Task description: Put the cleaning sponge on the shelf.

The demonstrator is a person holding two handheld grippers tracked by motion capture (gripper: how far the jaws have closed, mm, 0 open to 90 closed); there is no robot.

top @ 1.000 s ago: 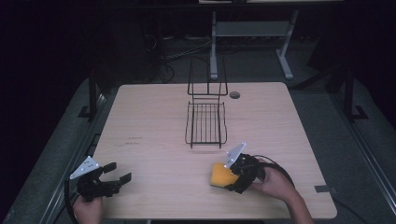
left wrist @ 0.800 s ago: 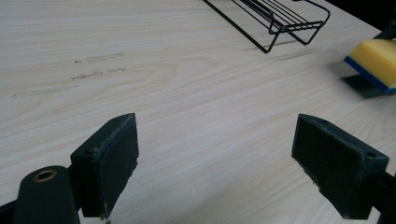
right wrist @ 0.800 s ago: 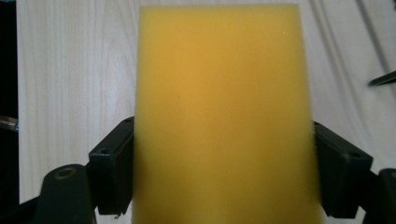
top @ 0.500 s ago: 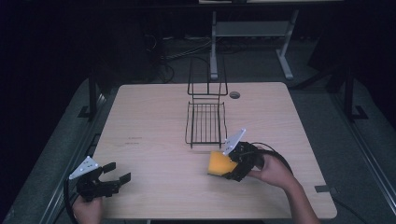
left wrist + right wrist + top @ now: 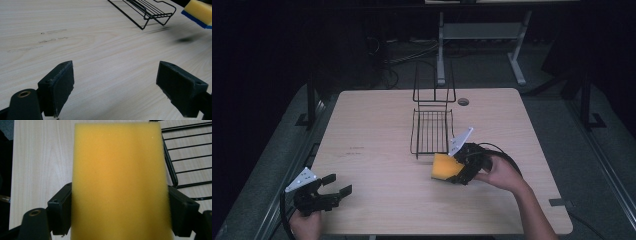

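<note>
1. At the near left corner of the pale wood-grain tabletop, the left gripper rests low in the person's left hand, jaws spread wide and released, with nothing between them. It looks parked there to stay out of the way.
2. Its fingertips point up the tabletop toward the middle, wrist level, cable trailing off the edge.
3. In the middle stands the black wire rack, an open tray with a tall back frame, nothing on it.
4. Just right of the rack's near corner, the right gripper is clenched on a yellow rectangular foam sponge, pads pressing its two long sides.
5. The sponge seems lifted off the wood, though the gap is hard to judge; a blue underside shows in the left gripper view.
6. The right hand angles in from the right, likely bringing the sponge toward the rack.
</note>
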